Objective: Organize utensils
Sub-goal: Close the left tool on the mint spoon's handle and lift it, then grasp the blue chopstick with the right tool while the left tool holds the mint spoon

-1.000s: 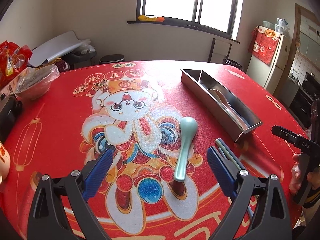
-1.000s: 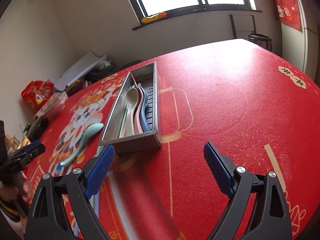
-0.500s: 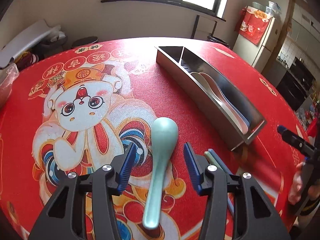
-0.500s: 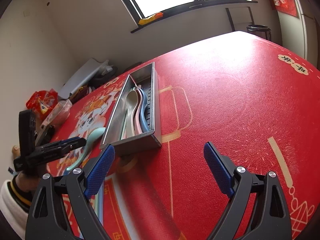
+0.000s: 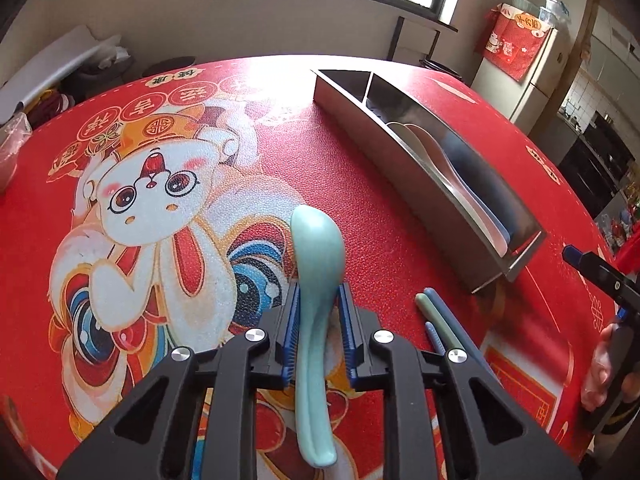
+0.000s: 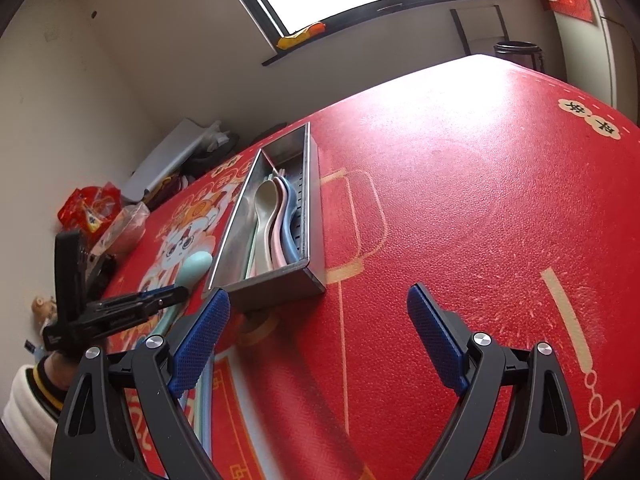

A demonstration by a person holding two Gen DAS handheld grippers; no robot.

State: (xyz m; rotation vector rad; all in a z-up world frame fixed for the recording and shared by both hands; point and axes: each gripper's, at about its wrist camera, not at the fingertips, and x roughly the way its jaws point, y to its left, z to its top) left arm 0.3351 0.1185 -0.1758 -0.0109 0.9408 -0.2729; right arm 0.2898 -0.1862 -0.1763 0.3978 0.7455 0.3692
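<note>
A pale green spoon (image 5: 316, 280) lies on the red tablecloth, bowl pointing far, handle running near; blue pads (image 5: 291, 328) press its neck from both sides. To its right, on the cloth, lie thin sticks (image 5: 438, 322) in green and blue, side by side, touching. Further right and far stands a long steel tray (image 5: 400, 152), set at a slant, with a divider near its far end. In the tray's near compartment three spoons (image 6: 276, 216) nest on their sides: cream, pink and blue, bowls toward the far end.
</note>
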